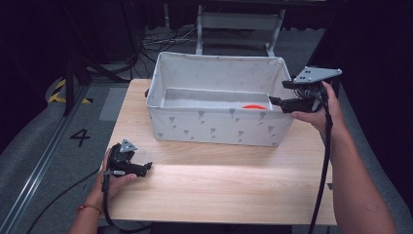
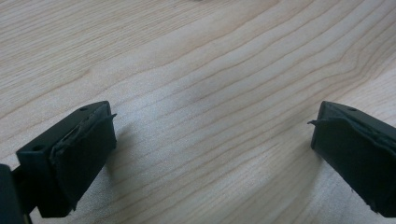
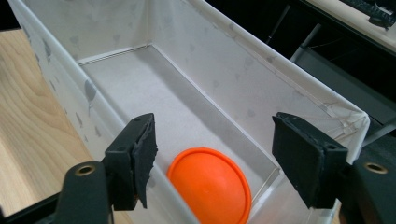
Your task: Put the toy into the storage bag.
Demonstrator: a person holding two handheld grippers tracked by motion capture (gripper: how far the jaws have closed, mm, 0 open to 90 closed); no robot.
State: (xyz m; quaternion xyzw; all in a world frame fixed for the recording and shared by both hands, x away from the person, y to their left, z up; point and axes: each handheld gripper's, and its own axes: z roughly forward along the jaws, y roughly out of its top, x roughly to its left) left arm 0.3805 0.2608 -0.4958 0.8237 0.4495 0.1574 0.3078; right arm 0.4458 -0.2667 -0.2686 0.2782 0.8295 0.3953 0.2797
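Orange disc (image 3: 208, 184) lies on the bin's (image 1: 214, 127) floor at its right end, domed, smooth plastic, likely light, rigid, slick; best pinched across the rim. Bin is soft white fabric, rectangular, on a wood-grain table (image 1: 219, 190). Right gripper (image 3: 224, 156) above that end, jaws wide, empty. Left gripper (image 1: 146, 167) rests in front of the bin's left corner, wide apart, empty.

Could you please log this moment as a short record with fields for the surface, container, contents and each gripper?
surface: light wooden table
container: white fabric bin with grey print, standing on the table's far half
contents: one orange disc on the bin floor, at its right end
left gripper: open, low over bare wood near the front left corner
right gripper: open, held at the bin's right rim above the disc
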